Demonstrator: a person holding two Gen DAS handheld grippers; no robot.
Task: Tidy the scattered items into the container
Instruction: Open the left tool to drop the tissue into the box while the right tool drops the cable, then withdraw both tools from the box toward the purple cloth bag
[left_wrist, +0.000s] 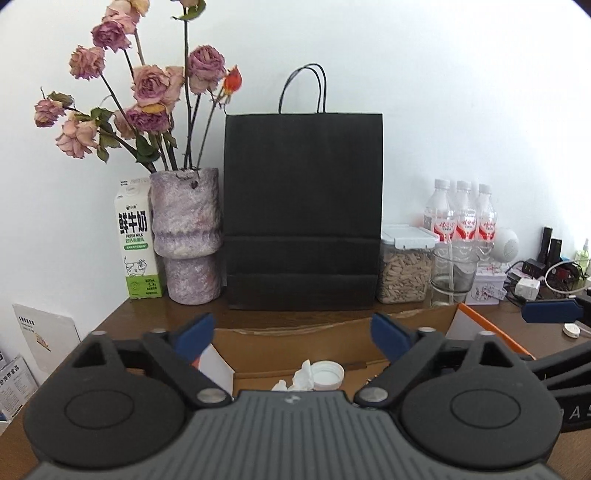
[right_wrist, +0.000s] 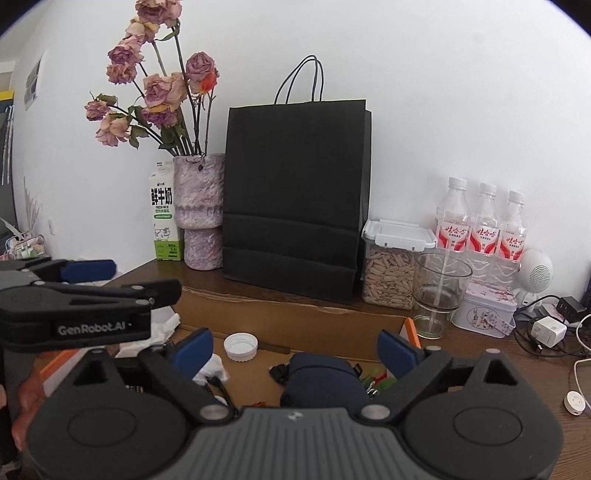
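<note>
An open cardboard box (left_wrist: 332, 332) (right_wrist: 295, 321) lies on the brown table. Inside it are a white bottle cap (left_wrist: 327, 374) (right_wrist: 241, 346), crumpled white tissue (left_wrist: 301, 378) (right_wrist: 212, 369), a dark blue pouch (right_wrist: 321, 380) and small green bits (right_wrist: 376, 380). My left gripper (left_wrist: 293, 334) is open and empty above the box; it also shows at the left in the right wrist view (right_wrist: 88, 269). My right gripper (right_wrist: 295, 349) is open above the pouch, holding nothing; its finger shows in the left wrist view (left_wrist: 550, 310).
Along the wall stand a milk carton (left_wrist: 136, 240), a vase of dried roses (left_wrist: 186, 236), a black paper bag (left_wrist: 303, 210), a seed jar (left_wrist: 404, 264), a glass (left_wrist: 452, 271), three water bottles (left_wrist: 458, 214), a tin (right_wrist: 484, 310) and chargers with cables (right_wrist: 546, 332).
</note>
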